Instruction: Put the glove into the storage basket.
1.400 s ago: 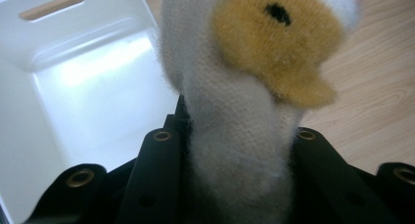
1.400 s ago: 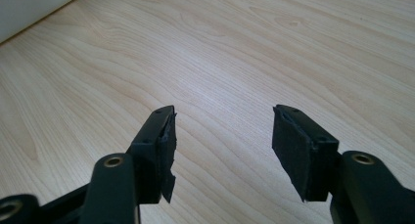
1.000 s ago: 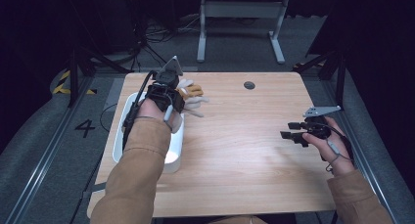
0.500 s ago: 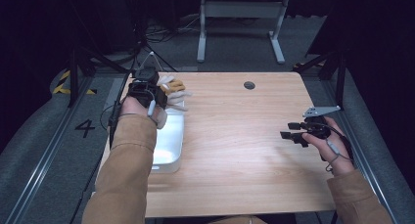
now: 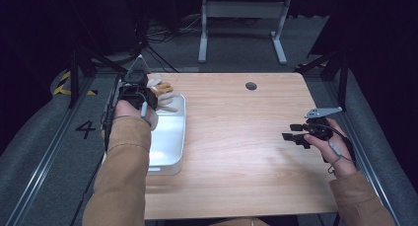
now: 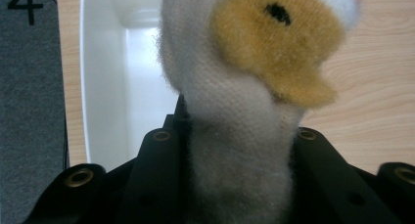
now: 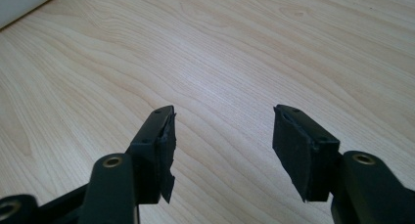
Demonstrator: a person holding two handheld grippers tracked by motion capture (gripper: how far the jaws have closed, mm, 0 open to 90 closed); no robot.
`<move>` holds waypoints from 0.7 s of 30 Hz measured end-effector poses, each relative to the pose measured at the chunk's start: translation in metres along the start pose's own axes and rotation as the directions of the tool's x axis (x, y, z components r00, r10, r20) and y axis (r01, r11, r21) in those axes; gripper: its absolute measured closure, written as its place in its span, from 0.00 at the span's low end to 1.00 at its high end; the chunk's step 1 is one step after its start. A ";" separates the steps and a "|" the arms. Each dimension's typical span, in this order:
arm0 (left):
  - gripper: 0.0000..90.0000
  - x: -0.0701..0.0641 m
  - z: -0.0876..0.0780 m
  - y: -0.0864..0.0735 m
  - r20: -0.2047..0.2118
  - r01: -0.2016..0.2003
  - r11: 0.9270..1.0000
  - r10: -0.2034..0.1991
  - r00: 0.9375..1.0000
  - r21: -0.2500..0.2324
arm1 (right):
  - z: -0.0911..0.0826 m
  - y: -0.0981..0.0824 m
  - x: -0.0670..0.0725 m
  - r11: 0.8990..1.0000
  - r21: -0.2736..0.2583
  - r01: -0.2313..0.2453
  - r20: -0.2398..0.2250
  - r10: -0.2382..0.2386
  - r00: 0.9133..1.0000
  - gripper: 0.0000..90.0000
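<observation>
A cream and yellow plush toy (image 6: pixel 244 87) with a small black eye is clamped between the two black jaws of my left gripper (image 6: pixel 235 150). From above, that left gripper (image 5: pixel 148 95) holds the plush toy (image 5: pixel 162 90) over the far end of a white tray (image 5: pixel 170 142) at the table's left side. My right gripper (image 5: pixel 293 132) hovers near the table's right edge, and its jaws stand apart with nothing between them. In the right gripper view the right gripper (image 7: pixel 222 145) has bare wood under its gap.
The wooden table (image 5: pixel 236 152) has a round cable hole (image 5: pixel 251 86) at the far middle. The white tray's inside (image 6: pixel 142 87) is bare beneath the toy. Grey floor with a painted 4 (image 5: pixel 85 129) lies left of the table. A desk frame (image 5: pixel 241 23) stands beyond.
My left hand has carried the plush toy farther away and to the left, from above the tray's middle to its far end. The right gripper has stayed in place.
</observation>
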State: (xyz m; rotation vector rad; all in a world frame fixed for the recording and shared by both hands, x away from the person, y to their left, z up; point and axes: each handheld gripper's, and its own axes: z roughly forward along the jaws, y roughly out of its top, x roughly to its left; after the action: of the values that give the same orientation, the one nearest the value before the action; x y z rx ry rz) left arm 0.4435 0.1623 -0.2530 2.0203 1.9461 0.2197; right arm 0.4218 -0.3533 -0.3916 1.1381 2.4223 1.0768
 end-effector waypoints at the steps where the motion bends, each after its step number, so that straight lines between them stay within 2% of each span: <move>1: 0.78 0.002 0.001 0.000 -0.001 0.007 1.000 -0.007 1.000 -0.002 | 0.000 0.000 0.000 1.000 0.000 -0.001 0.000 0.001 1.000 0.47; 7: 0.78 0.007 0.009 -0.001 0.019 0.049 0.999 -0.049 0.999 -0.010 | 0.000 0.000 0.000 1.000 -0.001 -0.001 0.000 0.001 1.000 0.47; 15: 0.77 0.009 0.033 -0.003 0.009 0.090 0.996 -0.090 0.996 -0.024 | 0.000 0.000 -0.001 1.000 -0.001 -0.003 -0.003 0.003 1.000 0.47; 17: 0.77 0.011 0.039 -0.006 0.026 0.111 0.993 -0.110 0.994 -0.032 | 0.000 0.000 -0.001 1.000 -0.001 -0.005 0.000 0.005 1.000 0.47; 21: 0.77 0.012 0.051 -0.011 0.037 0.108 0.994 -0.108 0.994 -0.013 | -0.001 0.000 -0.001 1.000 -0.002 -0.003 0.000 0.003 1.000 0.47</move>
State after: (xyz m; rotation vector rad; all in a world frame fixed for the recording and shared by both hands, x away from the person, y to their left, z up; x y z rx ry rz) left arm 0.4507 0.1680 -0.3053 1.8896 2.0182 0.1709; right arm 0.4221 -0.3544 -0.3915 1.1420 2.4199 1.0794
